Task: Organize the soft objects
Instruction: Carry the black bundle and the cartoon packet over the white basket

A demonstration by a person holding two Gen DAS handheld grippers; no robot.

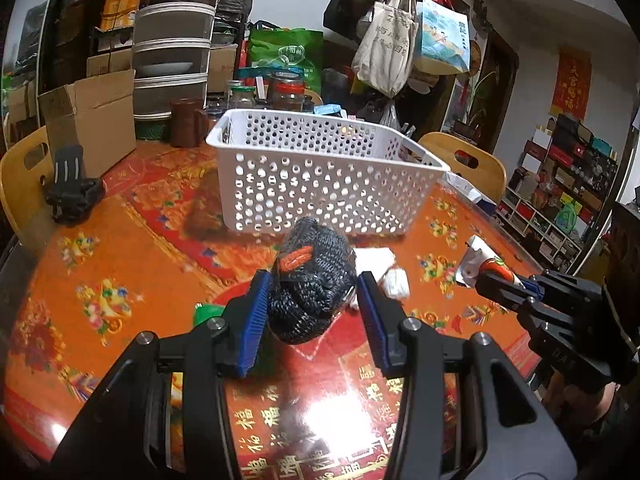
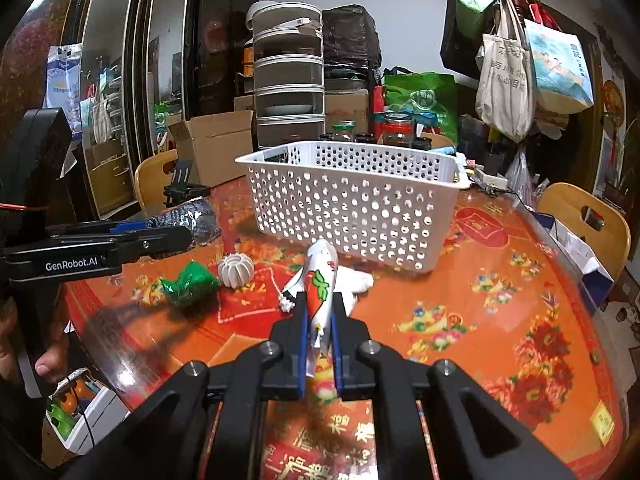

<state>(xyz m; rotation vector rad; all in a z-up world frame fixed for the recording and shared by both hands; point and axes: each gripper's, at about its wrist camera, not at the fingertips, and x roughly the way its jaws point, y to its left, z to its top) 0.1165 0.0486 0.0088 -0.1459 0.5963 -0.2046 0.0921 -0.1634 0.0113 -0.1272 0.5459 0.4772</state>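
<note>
My left gripper [image 1: 314, 284] is shut on a black knitted bundle in clear wrap [image 1: 310, 280], held above the table in front of the white perforated basket [image 1: 320, 184]. It also shows in the right wrist view [image 2: 188, 216] at the left gripper's tips [image 2: 176, 236]. My right gripper [image 2: 320, 304] is shut on a white packet with a carrot print [image 2: 320, 284], also seen in the left wrist view [image 1: 486, 264] at the right. The basket [image 2: 360, 208] stands just beyond it. A white cloth [image 2: 356, 280], a green wrapped lump [image 2: 188, 284] and a white ribbed ball [image 2: 236, 270] lie on the table.
The round table has a red and orange patterned cover [image 1: 120, 280]. A cardboard box [image 1: 92, 120], jars [image 1: 286, 90], stacked containers [image 2: 290, 76] and a black phone stand [image 1: 72, 188] crowd the far side. Wooden chairs [image 2: 588, 216] stand around. Bags hang on a rack [image 2: 508, 68].
</note>
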